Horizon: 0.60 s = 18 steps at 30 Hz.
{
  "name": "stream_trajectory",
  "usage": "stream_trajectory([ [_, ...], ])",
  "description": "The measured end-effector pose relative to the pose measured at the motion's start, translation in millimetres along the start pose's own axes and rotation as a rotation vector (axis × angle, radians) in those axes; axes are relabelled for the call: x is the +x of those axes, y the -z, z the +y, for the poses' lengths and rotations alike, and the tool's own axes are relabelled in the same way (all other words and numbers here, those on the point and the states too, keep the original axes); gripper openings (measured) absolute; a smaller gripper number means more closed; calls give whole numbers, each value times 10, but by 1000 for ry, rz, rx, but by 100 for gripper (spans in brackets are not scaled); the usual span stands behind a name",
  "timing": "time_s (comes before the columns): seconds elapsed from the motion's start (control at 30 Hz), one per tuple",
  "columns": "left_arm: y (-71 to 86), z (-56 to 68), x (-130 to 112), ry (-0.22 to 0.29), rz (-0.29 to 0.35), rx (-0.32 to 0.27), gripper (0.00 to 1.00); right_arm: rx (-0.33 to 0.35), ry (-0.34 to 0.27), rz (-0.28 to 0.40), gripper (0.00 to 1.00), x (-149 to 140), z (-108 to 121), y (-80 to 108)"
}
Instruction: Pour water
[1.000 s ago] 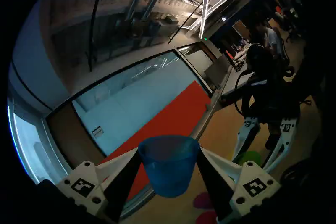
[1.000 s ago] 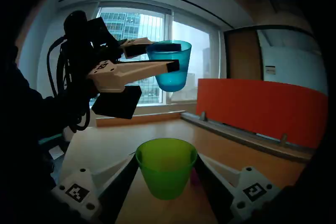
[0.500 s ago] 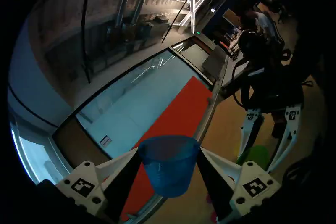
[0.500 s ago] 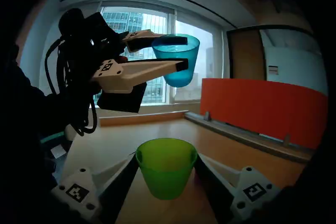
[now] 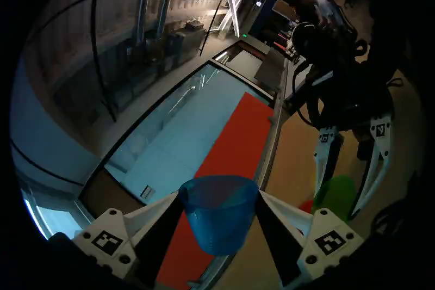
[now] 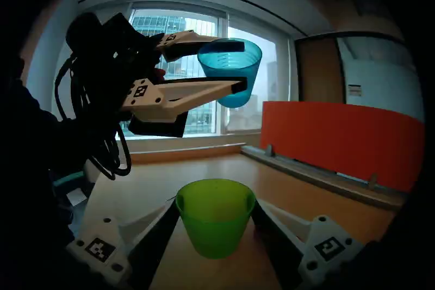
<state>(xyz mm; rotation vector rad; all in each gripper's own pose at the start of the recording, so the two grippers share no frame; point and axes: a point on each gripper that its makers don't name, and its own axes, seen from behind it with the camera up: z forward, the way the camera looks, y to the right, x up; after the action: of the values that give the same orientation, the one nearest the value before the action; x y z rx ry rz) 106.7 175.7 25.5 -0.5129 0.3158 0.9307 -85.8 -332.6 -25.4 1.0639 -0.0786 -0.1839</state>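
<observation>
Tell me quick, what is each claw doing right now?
Left claw: closed on the blue cup.
Right claw: closed on the green cup.

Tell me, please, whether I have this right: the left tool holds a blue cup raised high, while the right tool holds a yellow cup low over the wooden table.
Not quite: the right tool holds a green cup, not a yellow one, low over the wooden table, as the right gripper view shows. The left tool does hold the blue cup raised high.
</observation>
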Motion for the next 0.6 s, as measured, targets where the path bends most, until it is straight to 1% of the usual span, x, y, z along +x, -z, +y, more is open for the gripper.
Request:
stream_trajectory([
  [0.6, -43, 21, 27, -98, -9, -1, 86, 3, -9, 6, 92, 16, 18, 6],
])
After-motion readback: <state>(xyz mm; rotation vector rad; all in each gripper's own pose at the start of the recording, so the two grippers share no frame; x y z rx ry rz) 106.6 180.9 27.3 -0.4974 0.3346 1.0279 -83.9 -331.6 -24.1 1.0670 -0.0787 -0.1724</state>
